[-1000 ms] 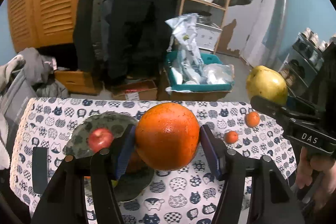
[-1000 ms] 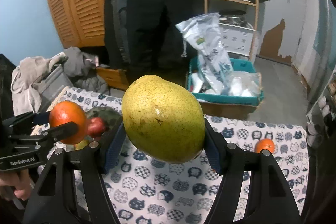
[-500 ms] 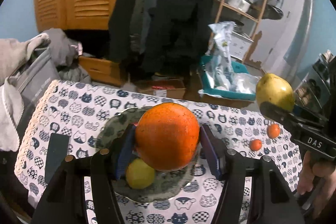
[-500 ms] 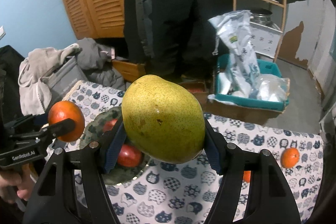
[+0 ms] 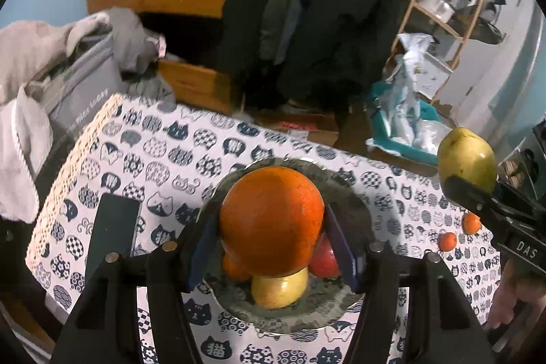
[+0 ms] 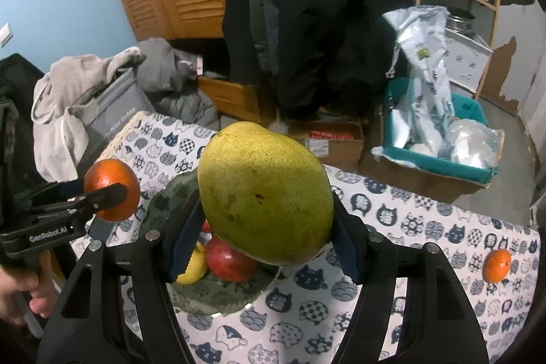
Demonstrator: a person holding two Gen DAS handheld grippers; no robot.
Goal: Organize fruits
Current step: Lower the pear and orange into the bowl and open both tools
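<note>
Left tool: the left tool [image 5: 271, 248] is closed partway around a large orange [image 5: 271, 220], one blue pad pressed to each side, so the fruit rides at the middle of the left wrist view and cannot roll out.

Right tool: the right tool [image 6: 264, 244] clamps a big yellow-green pear [image 6: 264, 193] the same way, its long axis tilted between the pads; it fills the centre of the right wrist view.

Plate: a dark, mottled plate [image 5: 355, 203] sits on the tabletop [image 5: 163, 152], at lower centre of the left view, directly beneath the held orange. It looks like the collecting spot for the fruit.

Fruit already on plate: a yellow apple [image 5: 278, 290], a red apple [image 5: 326, 260] and a small orange piece, partly hidden, lie close together near the plate's front.

Fruit left out: two little tangerines [image 5: 447, 241] rest on the cat-print cloth at the right edge of the left view, well apart from the plate.

Why both are held high: each fruit hangs above the plate, not touching it, probably so it can be lowered into a free gap without knocking the apples.

Room on plate: the back half looks bare; the pear is bulky, so space may be tight.

Other item: a flat dark phone-like slab [image 5: 112, 231] lies left of the plate.

Task stage: judged mid-way, two fruits in carry.
</note>
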